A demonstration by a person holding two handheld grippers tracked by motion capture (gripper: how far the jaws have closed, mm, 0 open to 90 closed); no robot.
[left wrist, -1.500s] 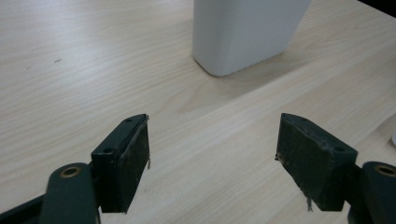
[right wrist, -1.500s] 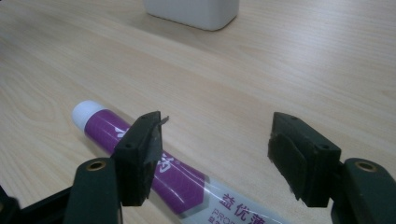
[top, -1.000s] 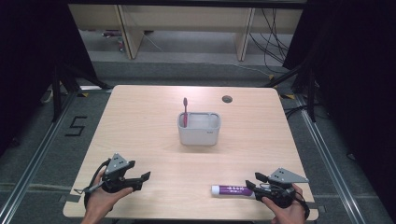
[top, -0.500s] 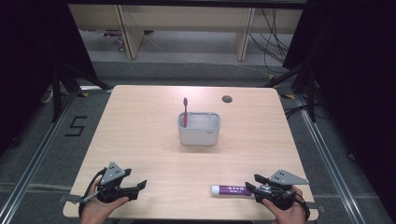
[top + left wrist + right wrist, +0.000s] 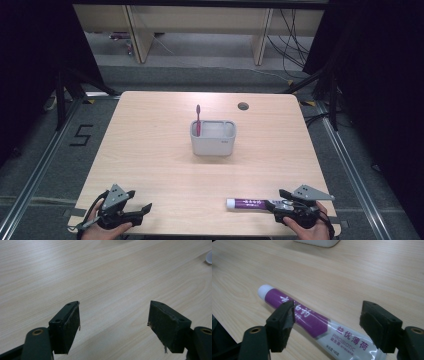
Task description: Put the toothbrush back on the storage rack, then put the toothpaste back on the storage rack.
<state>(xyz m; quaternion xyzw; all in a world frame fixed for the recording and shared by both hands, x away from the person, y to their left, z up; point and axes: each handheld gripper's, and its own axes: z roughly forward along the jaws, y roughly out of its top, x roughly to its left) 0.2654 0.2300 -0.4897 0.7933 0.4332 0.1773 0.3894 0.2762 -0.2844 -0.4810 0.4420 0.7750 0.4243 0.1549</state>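
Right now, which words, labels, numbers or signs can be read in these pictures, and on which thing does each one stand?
"PROBIOTIC": on the clear end of the purple toothpaste tube, in the right gripper view.
"益优薄荷": larger Chinese characters above it on the same tube.
White Chinese characters on the purple part: partly hidden by a jaw, not readable.
Small line under "PROBIOTIC": too small to read.
"5": marked on the floor left of the table, in the high view.
Mark on the grey holder: too blurred.

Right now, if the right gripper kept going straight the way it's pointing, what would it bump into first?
Probably the purple toothpaste tube. It lies on the table just ahead of the right gripper, between its open jaws.
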